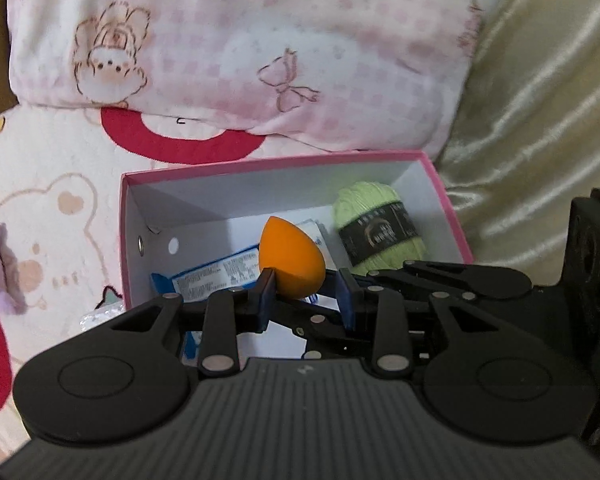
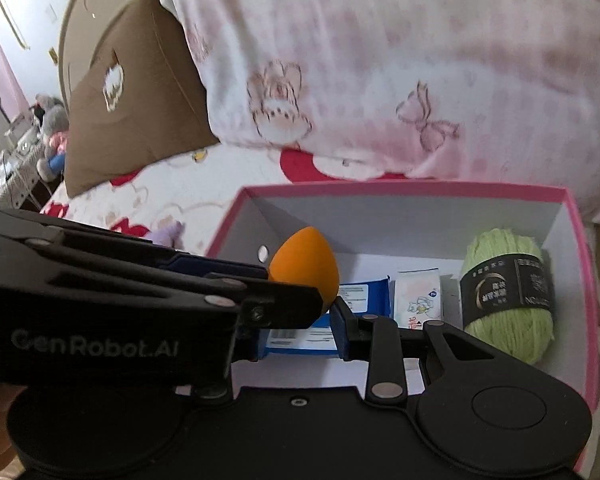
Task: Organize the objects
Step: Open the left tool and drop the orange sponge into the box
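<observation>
A pink-rimmed white box (image 1: 276,160) (image 2: 400,188) stands on the bed. In it lie a light green yarn ball (image 1: 376,236) (image 2: 508,300), a blue and white packet (image 1: 216,276) (image 2: 364,294) and a small white packet (image 2: 418,296). My left gripper (image 1: 306,296) (image 2: 296,292) is shut on an orange egg-shaped sponge (image 1: 290,260) (image 2: 304,264), held over the box's left part. My right gripper (image 2: 296,332) hangs just beside it over the box, its jaws a little apart with nothing seen between them. Its left finger is hidden behind the left gripper.
A pink bunny-print pillow (image 1: 240,48) (image 2: 380,60) lies right behind the box. A brown cushion (image 2: 132,108) sits at the far left and beige satin cloth (image 1: 540,120) on the right. A purple plush toy (image 1: 0,264) lies on the cartoon-print sheet (image 1: 52,200) left of the box.
</observation>
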`<state>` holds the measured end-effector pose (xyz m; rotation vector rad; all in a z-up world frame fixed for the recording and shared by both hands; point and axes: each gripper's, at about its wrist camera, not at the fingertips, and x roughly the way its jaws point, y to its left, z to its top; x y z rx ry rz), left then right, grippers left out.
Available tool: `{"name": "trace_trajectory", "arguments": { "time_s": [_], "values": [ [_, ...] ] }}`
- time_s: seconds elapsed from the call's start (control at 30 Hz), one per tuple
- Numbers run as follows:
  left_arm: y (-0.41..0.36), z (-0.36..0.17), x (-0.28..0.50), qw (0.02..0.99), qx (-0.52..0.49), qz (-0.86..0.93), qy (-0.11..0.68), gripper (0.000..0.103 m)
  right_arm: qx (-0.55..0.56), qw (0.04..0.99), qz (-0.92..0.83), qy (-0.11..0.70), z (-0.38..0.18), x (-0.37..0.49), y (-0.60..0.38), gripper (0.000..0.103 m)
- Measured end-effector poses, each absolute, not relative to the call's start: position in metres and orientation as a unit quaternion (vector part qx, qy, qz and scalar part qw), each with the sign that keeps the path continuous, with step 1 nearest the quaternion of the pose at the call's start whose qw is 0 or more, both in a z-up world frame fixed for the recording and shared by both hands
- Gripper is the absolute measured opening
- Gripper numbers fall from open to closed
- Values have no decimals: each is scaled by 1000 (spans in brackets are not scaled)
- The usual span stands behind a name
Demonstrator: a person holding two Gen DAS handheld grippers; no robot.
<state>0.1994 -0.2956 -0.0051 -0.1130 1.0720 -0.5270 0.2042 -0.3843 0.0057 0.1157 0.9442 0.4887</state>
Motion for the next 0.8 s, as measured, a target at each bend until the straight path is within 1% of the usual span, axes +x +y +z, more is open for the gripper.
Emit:
{"name": "trace_trajectory", "arguments": {
  "time_s": [0.33, 0.5, 0.63, 0.8],
  "values": [
    [-290, -44, 235, 813, -102, -218, 530, 31, 9, 841, 233, 489, -20, 248, -370, 37],
    [-292, -54, 242, 806, -110, -218, 539, 31, -8, 844, 218, 489, -27, 252, -371, 37],
    [-291, -54, 240, 812, -111, -218, 530, 31, -14, 849, 204, 487, -32, 253, -370, 37],
    [-289, -39, 230, 827, -77, -226, 508, 31, -10, 855, 202, 478, -27, 245, -369, 37]
  ]
}}
